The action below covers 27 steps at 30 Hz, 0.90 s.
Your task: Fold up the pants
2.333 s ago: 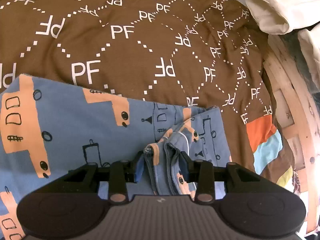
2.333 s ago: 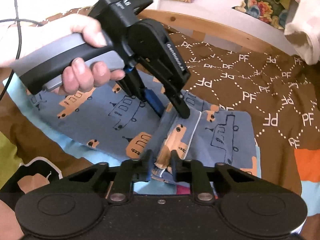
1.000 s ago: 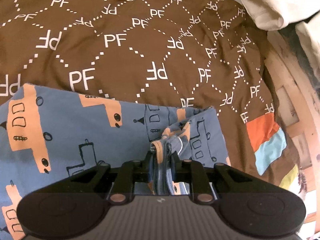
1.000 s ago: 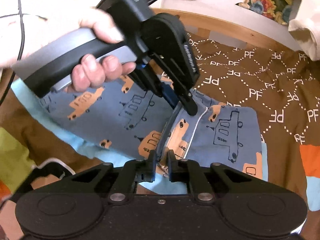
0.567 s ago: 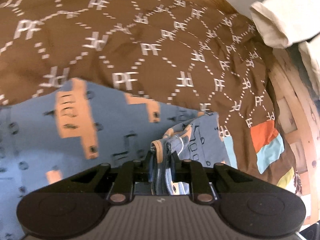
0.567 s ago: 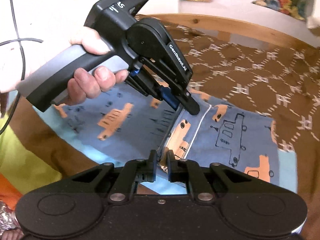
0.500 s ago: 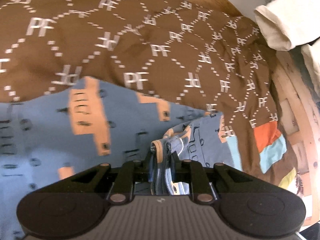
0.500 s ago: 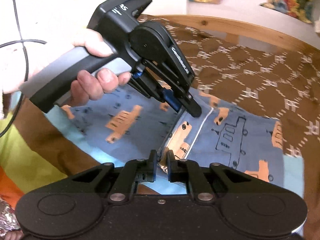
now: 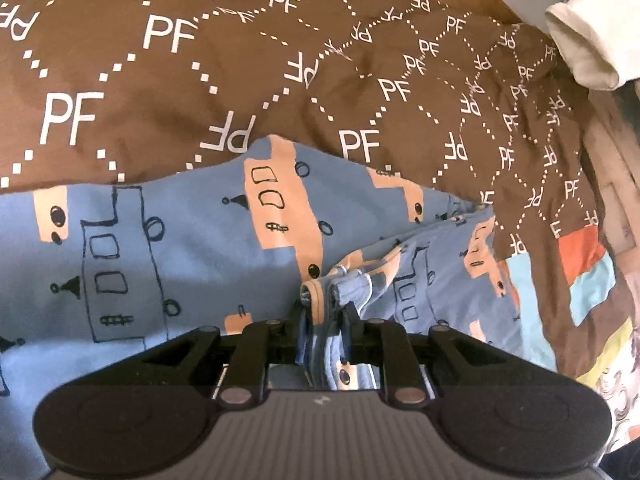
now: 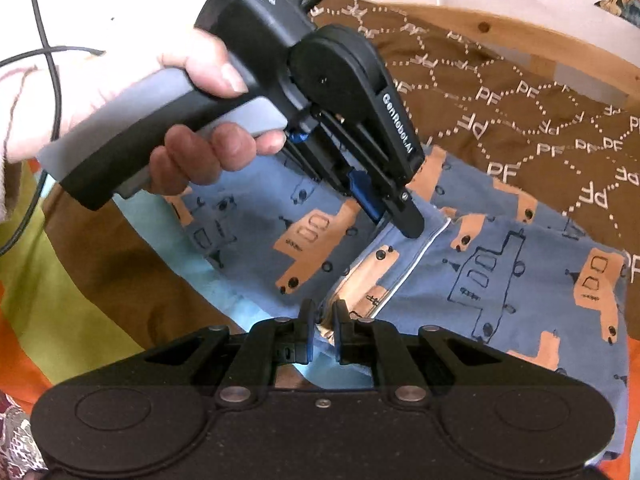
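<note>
Blue pants (image 9: 160,240) with orange truck prints lie flat on the bed, one end doubled over. My left gripper (image 9: 325,312) has a bunched, layered edge of the pants between its fingers; its jaws are opening, and the cloth still fills the gap. In the right wrist view the left gripper (image 10: 404,220), held by a hand (image 10: 200,152), pinches a raised ridge of the pants (image 10: 500,280). My right gripper (image 10: 322,320) holds the near edge of that fold; its jaws are opening too, with the cloth between the pads.
A brown bedspread (image 9: 280,60) with white PF lettering covers the bed, with green, orange and light blue patches (image 10: 80,300) at its near side. A wooden bed frame (image 10: 520,40) runs along the far side. Cream cloth (image 9: 592,52) hangs at the top right. A black cable (image 10: 40,80) hangs at the left.
Both grippers have slid sideways over the bed with the pinched fold. More of the flat pants shows at the left of the left wrist view, and coloured stripes have appeared in the right wrist view.
</note>
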Available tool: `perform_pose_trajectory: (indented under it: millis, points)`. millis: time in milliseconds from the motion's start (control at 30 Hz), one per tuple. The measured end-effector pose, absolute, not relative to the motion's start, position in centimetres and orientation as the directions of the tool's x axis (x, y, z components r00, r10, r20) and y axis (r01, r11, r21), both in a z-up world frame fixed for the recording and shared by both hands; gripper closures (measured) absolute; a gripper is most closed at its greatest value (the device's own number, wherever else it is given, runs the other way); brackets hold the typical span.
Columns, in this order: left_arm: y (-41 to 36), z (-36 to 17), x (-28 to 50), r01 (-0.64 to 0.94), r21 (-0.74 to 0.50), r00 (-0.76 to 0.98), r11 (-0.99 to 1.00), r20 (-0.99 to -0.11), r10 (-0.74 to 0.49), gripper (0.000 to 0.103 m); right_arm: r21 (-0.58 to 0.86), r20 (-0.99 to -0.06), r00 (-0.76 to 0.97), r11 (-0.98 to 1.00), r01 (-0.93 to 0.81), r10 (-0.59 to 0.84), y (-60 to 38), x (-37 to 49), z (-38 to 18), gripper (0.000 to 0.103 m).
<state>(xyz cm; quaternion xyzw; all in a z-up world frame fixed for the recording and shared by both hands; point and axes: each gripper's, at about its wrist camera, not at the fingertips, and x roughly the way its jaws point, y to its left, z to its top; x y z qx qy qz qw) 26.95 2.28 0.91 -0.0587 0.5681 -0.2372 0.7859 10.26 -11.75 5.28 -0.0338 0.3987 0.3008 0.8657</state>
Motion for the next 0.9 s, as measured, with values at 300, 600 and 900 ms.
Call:
perform_pose_trajectory:
  millis: [300, 600, 900]
  points:
    - [3.8, 2.4, 25.3, 0.291, -0.316, 0.306, 0.903, -0.863, -0.401, 0.045, 0.024, -0.654, 0.634, 0.850, -0.527, 0.412, -16.1, 8.0, 7.2, 0.039]
    - [2.0, 2.2, 19.2, 0.269, -0.111, 0.469, 0.957, -0.853, -0.230, 0.026, -0.134, -0.683, 0.699, 0.905, -0.405, 0.211, -20.6, 9.2, 5.0, 0.024]
    - [3.5, 2.7, 17.2, 0.136, -0.134, 0.548, 0.982, -0.815, -0.188, 0.006, -0.155, -0.657, 0.725, 0.904, -0.398, 0.206, -21.2, 9.8, 4.4, 0.002]
